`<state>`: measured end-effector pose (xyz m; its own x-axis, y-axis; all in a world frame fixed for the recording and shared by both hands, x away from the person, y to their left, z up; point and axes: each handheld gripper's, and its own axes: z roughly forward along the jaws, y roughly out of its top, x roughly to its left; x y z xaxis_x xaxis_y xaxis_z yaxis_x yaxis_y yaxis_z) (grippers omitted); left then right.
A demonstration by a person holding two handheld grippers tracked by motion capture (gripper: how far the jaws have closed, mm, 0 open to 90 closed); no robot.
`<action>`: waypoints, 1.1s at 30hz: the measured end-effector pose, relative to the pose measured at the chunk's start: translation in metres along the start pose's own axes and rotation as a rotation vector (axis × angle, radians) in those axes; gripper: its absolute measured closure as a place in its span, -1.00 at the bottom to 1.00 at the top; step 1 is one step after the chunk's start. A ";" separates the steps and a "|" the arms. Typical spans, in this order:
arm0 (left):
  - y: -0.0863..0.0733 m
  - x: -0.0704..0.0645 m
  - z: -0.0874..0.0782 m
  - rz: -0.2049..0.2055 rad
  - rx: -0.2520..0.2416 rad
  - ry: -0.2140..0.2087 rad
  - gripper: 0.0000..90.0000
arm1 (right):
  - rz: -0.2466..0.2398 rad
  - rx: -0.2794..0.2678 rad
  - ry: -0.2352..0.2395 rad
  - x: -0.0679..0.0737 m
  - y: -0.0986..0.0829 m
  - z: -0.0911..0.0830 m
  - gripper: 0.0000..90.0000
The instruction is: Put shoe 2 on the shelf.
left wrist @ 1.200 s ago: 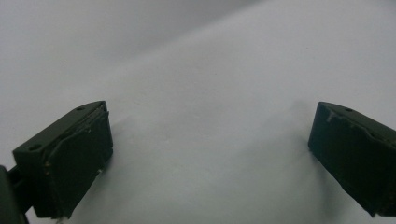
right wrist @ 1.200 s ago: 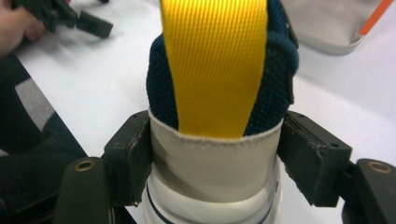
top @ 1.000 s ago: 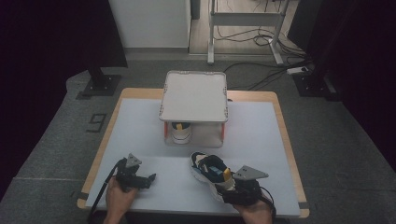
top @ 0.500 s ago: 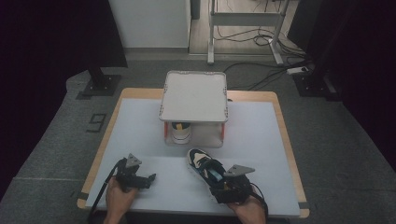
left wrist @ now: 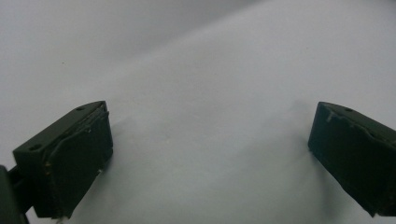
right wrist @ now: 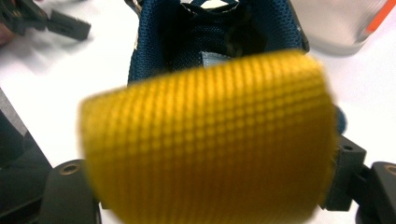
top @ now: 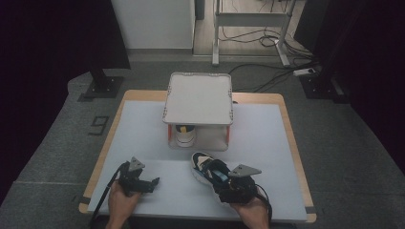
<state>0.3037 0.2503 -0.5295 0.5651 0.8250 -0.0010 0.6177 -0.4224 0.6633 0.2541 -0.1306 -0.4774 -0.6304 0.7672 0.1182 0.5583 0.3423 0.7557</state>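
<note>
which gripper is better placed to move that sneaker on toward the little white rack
Right. The right gripper is clamped on the sneaker's yellow heel loop; the left gripper sits open over bare table.

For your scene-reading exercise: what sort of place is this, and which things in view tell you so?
Probably a lab or recording studio: a white-topped table ringed by dark curtains, cables trailing on grey carpet, and hand-held grippers, the right gripper holding a shoe.

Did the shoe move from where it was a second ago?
Yes. The sneaker, gripped at its heel by the right gripper, slid left along the table, now more squarely before the white stand.
</note>
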 end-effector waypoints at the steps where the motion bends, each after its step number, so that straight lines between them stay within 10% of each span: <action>1: 0.000 0.000 0.000 0.000 0.000 0.000 -1.00 | 0.002 -0.009 -0.003 0.000 0.002 -0.002 -0.48; 14: 0.000 0.000 0.000 -0.001 -0.001 0.000 -1.00 | 0.035 -0.062 -0.072 -0.024 0.029 0.000 -0.48; 33: 0.000 0.000 0.000 0.001 0.001 0.000 -1.00 | 0.114 -0.088 -0.200 -0.049 0.068 0.065 -0.48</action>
<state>0.3035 0.2503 -0.5294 0.5659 0.8245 -0.0005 0.6175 -0.4235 0.6628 0.3582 -0.1100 -0.4734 -0.4414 0.8935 0.0829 0.5650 0.2050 0.7992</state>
